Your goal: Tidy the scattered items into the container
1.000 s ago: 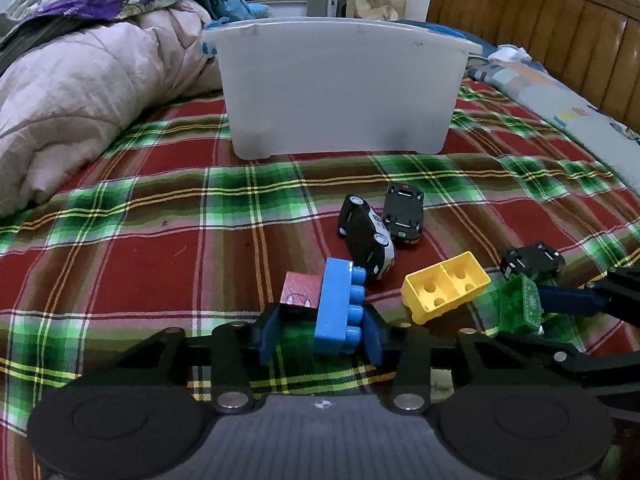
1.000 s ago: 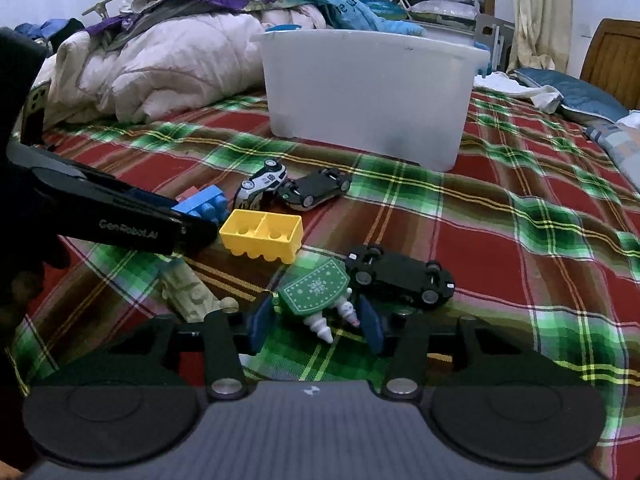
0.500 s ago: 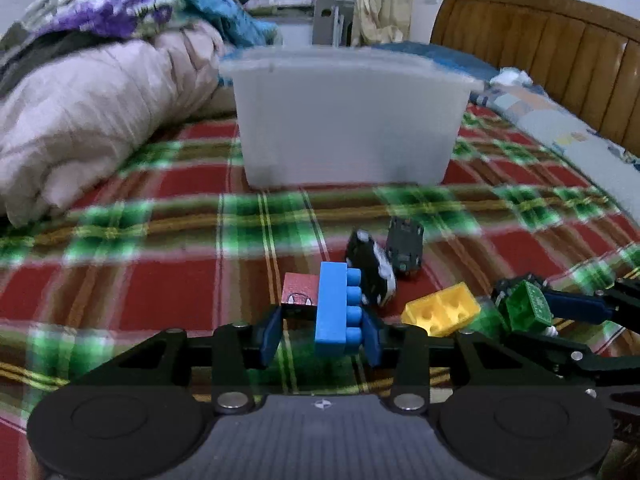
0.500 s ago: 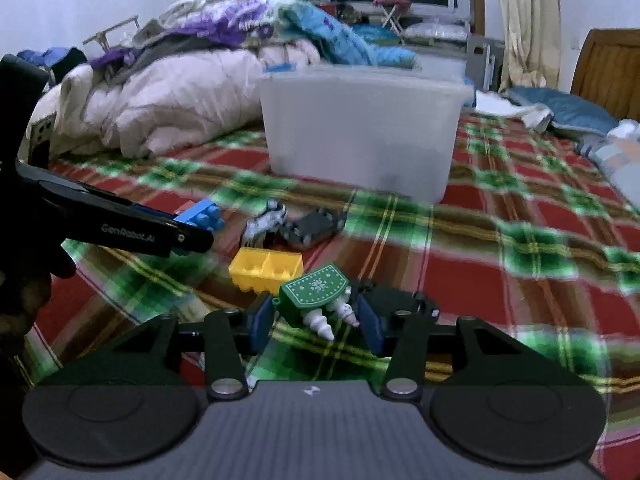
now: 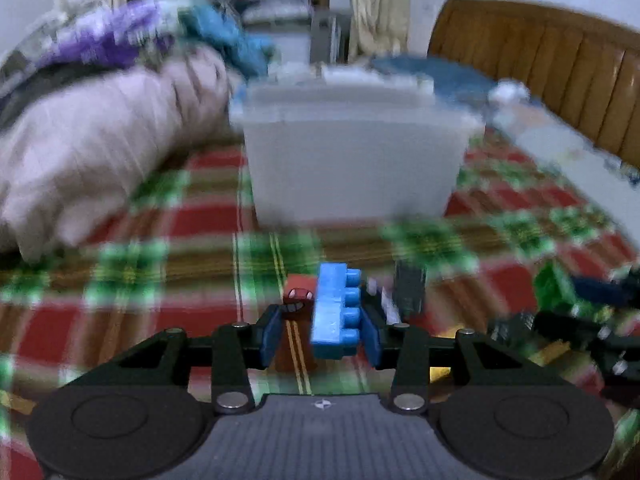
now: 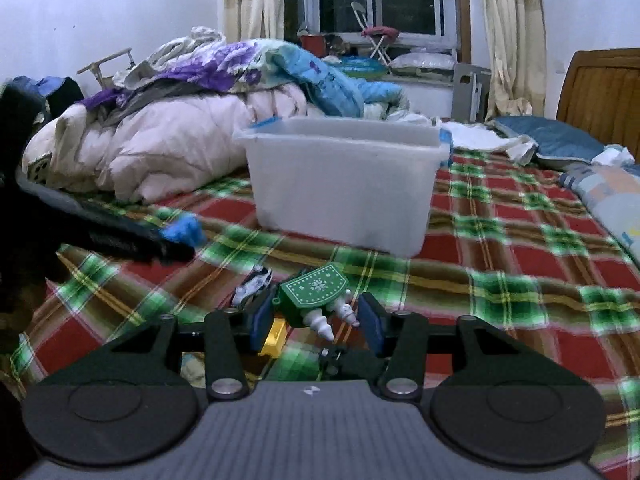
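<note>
My left gripper (image 5: 320,332) holds a blue brick (image 5: 334,312) and a small red block (image 5: 298,300) side by side above the plaid bed cover; its jaws are opening slightly with both pieces still between the pads. My right gripper (image 6: 314,320) is shut on a green toy (image 6: 314,294) with white cones, also lifted off the bed. The white plastic container (image 6: 344,188) stands straight ahead of both, open at the top. In the right wrist view the left gripper's arm and the blue brick (image 6: 184,232) show at the left.
A white toy car (image 6: 252,284), a yellow brick (image 6: 274,336) and a dark toy car (image 6: 344,356) lie on the cover below my fingers. Piled quilts (image 6: 160,148) rise at the left, pillows and a wooden headboard (image 5: 540,60) at the right.
Both grippers have risen off the bed with their pieces. The remaining toys have dropped lower in view, and the container's rim now shows from a higher angle.
</note>
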`<state>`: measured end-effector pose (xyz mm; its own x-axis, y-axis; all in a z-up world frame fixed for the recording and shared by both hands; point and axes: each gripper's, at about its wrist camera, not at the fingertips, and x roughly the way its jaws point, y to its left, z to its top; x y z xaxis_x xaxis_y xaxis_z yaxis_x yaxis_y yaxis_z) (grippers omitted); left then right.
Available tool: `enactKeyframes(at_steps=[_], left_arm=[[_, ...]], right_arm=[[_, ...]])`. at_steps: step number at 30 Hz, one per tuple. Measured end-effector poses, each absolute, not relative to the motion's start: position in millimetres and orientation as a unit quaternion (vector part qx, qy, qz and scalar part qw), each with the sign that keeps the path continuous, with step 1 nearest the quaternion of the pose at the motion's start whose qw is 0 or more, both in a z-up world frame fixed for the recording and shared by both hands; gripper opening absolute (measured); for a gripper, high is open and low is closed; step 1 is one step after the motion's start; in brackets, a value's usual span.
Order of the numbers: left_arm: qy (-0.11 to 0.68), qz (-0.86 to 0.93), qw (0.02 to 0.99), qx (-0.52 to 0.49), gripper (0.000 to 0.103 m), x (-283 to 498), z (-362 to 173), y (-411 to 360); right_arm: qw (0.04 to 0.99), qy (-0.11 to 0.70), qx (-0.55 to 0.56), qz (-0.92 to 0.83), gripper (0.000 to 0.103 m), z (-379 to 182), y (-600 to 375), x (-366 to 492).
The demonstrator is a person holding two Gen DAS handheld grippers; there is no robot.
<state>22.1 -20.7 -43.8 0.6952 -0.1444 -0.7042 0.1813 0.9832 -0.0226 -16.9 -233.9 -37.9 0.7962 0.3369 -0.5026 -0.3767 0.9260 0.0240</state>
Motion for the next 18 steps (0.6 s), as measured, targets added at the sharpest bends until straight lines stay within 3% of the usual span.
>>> enactKeyframes(at_steps=[5, 18], left_arm=[[0.403, -0.085, 0.911, 0.032, 0.049, 16, -72, -21], [0.400, -0.114, 0.909, 0.026, 0.049, 24, -83, -31]], right_arm=[[0.942, 0.273, -0.038, 0.193, 0.050, -50, -232, -21], [0.940, 0.281, -0.034, 0.193, 0.050, -55, -234, -20]])
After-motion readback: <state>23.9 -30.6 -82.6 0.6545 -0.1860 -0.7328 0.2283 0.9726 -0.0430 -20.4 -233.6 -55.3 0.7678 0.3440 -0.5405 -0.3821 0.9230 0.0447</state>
